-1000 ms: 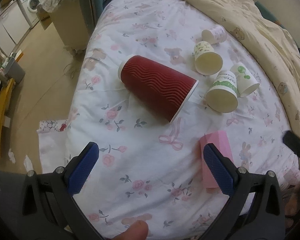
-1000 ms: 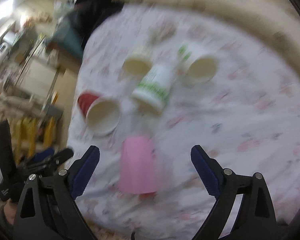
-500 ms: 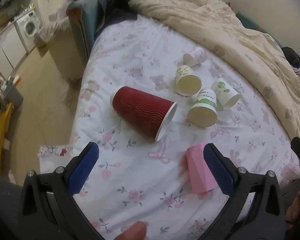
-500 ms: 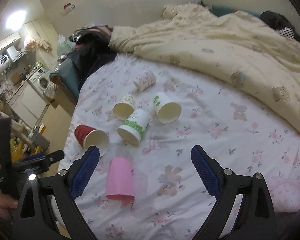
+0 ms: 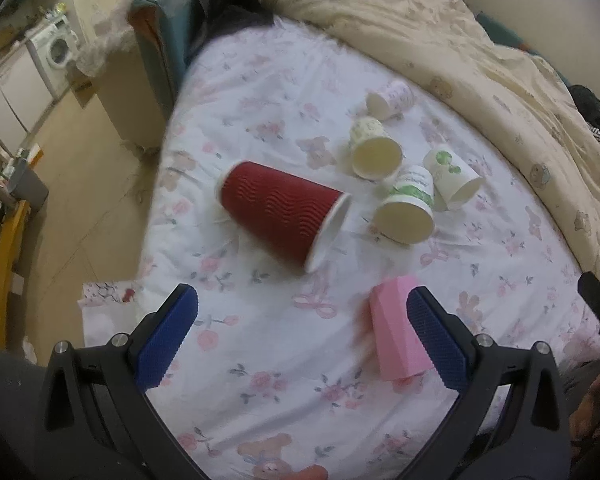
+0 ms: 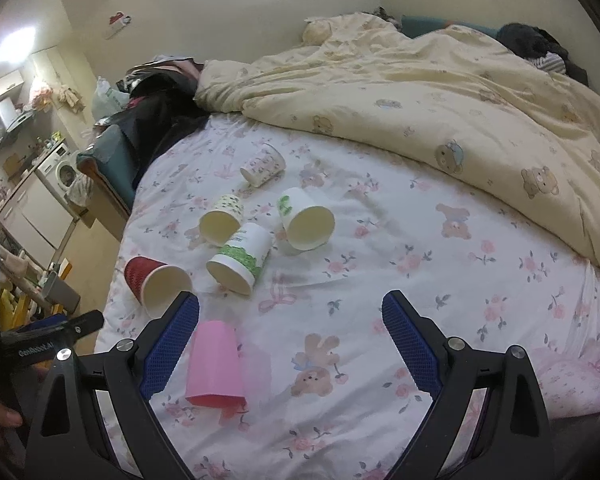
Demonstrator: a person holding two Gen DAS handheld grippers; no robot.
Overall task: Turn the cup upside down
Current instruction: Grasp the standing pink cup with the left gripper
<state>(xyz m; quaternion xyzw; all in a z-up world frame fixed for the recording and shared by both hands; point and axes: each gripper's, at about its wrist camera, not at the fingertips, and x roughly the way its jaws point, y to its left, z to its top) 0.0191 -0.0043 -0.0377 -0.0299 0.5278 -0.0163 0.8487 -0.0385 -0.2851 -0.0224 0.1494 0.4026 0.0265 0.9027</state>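
Observation:
A pink cup (image 6: 216, 364) stands upside down on the floral bedsheet near the front edge; it also shows in the left wrist view (image 5: 396, 336), partly behind my left gripper's right finger. A red ribbed cup (image 5: 284, 216) lies on its side, as do several white paper cups (image 5: 408, 212), also in the right wrist view (image 6: 240, 260). My left gripper (image 5: 300, 340) is open and empty above the sheet. My right gripper (image 6: 292, 340) is open and empty, to the right of the pink cup.
A cream duvet (image 6: 440, 100) covers the bed's far and right side. Dark clothes (image 6: 160, 104) lie at the head. The bed edge drops to the floor (image 5: 80, 200) on the left. The left gripper tool (image 6: 40, 340) shows at the right wrist view's left edge.
Both grippers have pulled back and up from the bed, so the cups look farther off. The right view has steadied after blur. No cup has moved.

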